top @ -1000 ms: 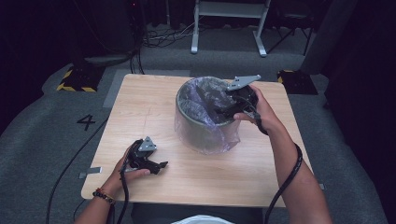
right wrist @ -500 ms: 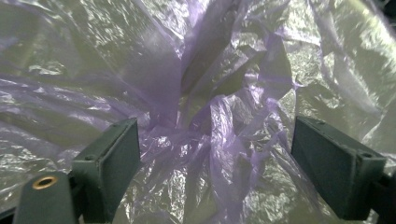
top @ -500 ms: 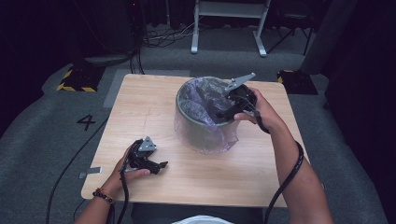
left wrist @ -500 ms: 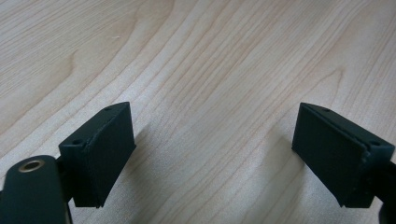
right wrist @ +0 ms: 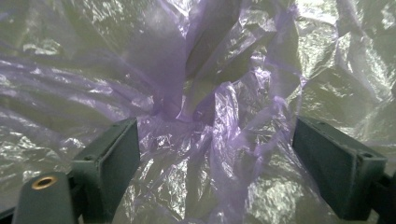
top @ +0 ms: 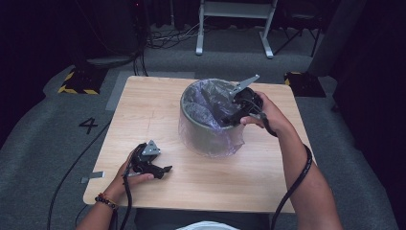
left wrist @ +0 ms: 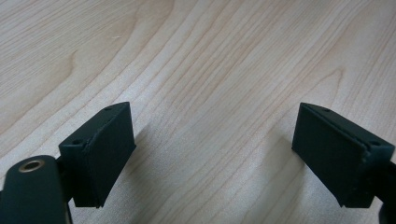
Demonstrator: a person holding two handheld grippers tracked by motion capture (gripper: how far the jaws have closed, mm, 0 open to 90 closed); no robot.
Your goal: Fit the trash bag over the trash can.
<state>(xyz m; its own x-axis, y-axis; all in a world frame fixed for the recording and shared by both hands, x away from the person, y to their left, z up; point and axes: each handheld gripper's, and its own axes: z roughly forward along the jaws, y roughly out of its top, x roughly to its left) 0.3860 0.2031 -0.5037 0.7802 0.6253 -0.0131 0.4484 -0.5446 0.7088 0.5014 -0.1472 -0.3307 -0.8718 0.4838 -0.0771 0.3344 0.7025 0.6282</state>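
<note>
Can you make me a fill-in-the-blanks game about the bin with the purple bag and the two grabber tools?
1. The bag lining the bin is see-through and ____ in colour.
2. The left gripper rests low over the bare ____ table with nothing between its jaws.
3. The right gripper points into the bin with its jaws ____, crinkled bag between them.
4. On the floor left of the table is the number ____.

Missing words: purple; wooden; open; 4
</note>
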